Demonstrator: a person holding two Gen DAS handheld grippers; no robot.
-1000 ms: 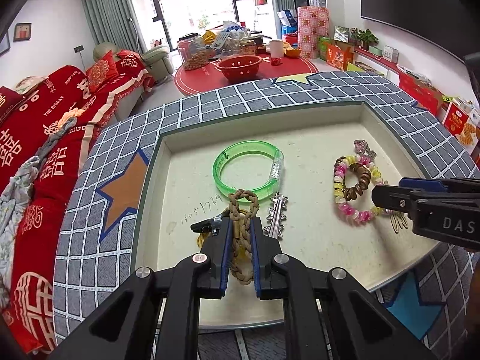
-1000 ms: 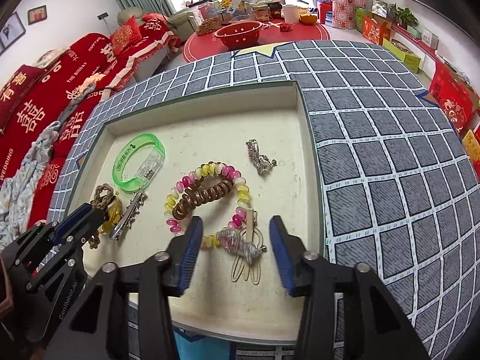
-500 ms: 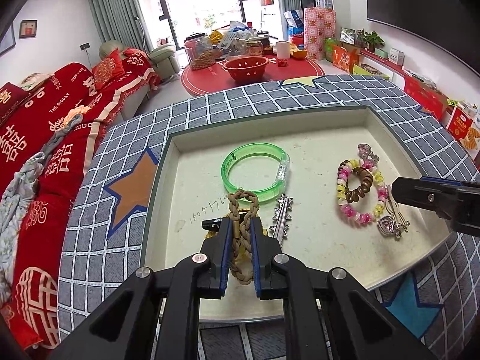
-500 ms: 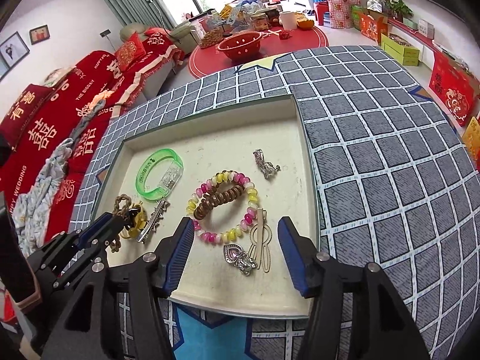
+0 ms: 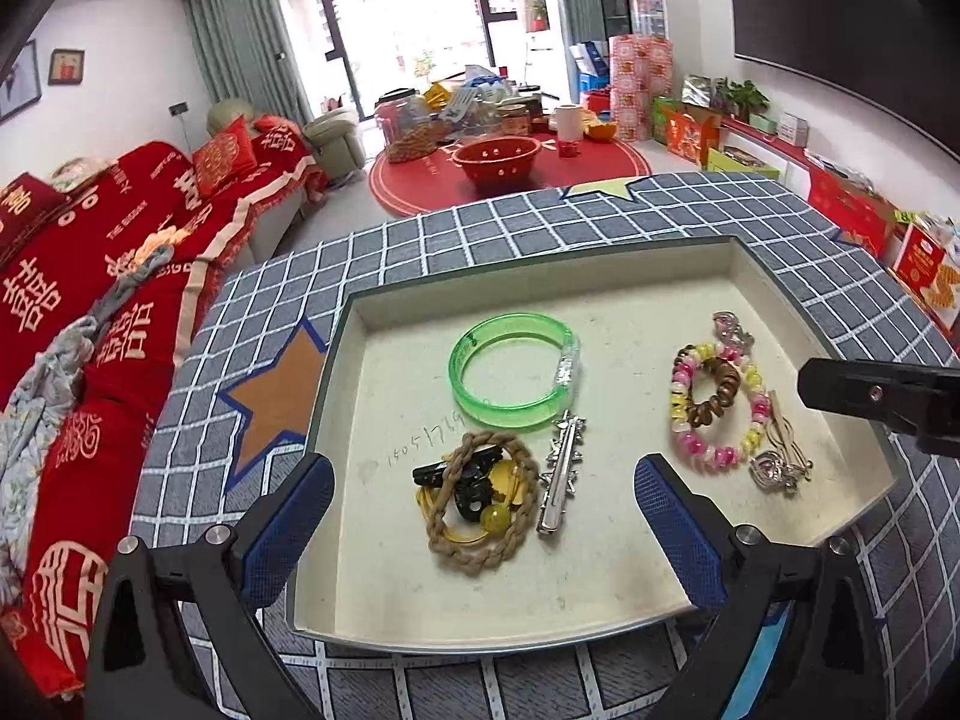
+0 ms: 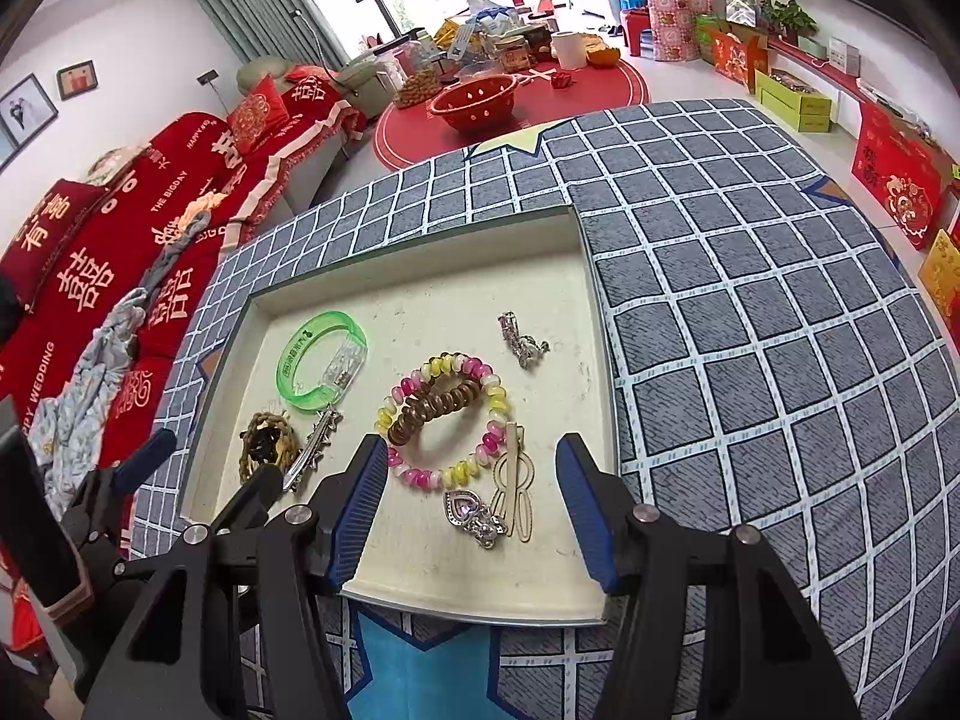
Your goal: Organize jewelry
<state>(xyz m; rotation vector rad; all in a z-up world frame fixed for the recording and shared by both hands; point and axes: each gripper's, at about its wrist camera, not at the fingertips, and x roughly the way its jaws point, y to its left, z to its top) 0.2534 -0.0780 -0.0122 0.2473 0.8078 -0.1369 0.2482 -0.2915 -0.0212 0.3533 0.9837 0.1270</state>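
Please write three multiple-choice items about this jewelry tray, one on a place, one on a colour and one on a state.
1. Where does the braided rope bracelet lie?
A. in the tray, just nearer the camera than the bangle
B. on the checked cloth outside the tray
C. between closed pads

2. What colour is the bangle?
A. red
B. translucent green
C. black

3. How does the left gripper stand?
A. shut on the rope bracelet
B. shut on nothing
C. wide apart, opening, pads clear of the bracelet

Answers:
1 A: the left wrist view shows it on the tray floor below the bangle.
2 B: its ring is see-through green in both views.
3 C: both blue pads stand well to either side of the bracelet.
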